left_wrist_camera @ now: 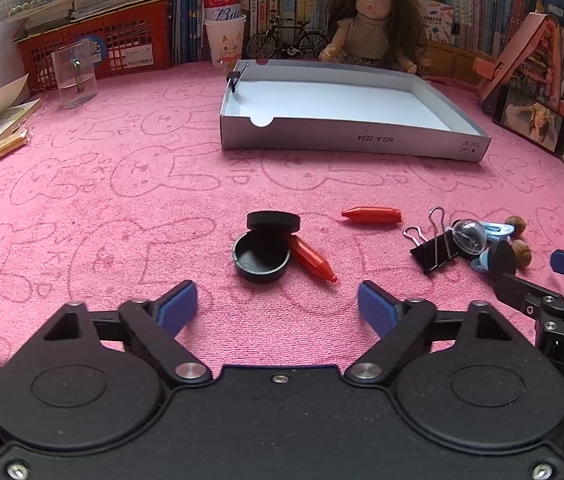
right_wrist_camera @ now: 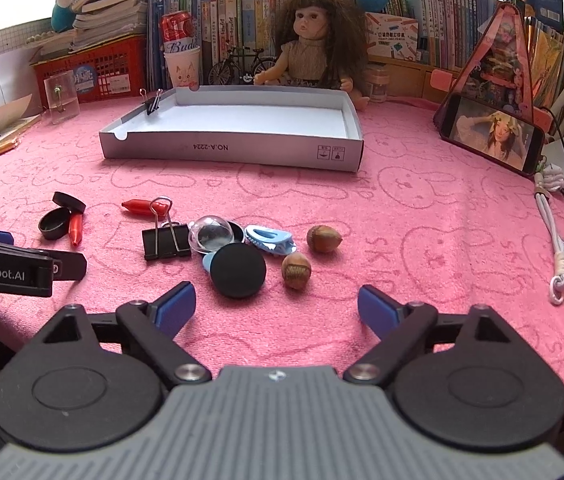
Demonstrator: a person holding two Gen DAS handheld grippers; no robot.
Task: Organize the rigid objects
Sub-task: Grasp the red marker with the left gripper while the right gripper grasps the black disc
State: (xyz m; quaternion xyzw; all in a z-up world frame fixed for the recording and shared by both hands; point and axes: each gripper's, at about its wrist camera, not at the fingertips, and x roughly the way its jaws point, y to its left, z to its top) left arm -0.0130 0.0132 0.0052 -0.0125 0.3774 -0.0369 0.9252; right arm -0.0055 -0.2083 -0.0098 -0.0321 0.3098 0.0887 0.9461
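The left gripper [left_wrist_camera: 277, 307] gapes empty, the round black case [left_wrist_camera: 261, 256] dead ahead. The right gripper [right_wrist_camera: 276, 307] (also wide, empty) sits nearer the black disc [right_wrist_camera: 238, 271].

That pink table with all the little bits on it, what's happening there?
A person holds two tongs, left tongs and right tongs, both open and empty above the pink cloth. Small items wait loose: a black round case, red crayons, a big binder clip, hazelnuts. The white box behind holds only a small binder clip on its wall.
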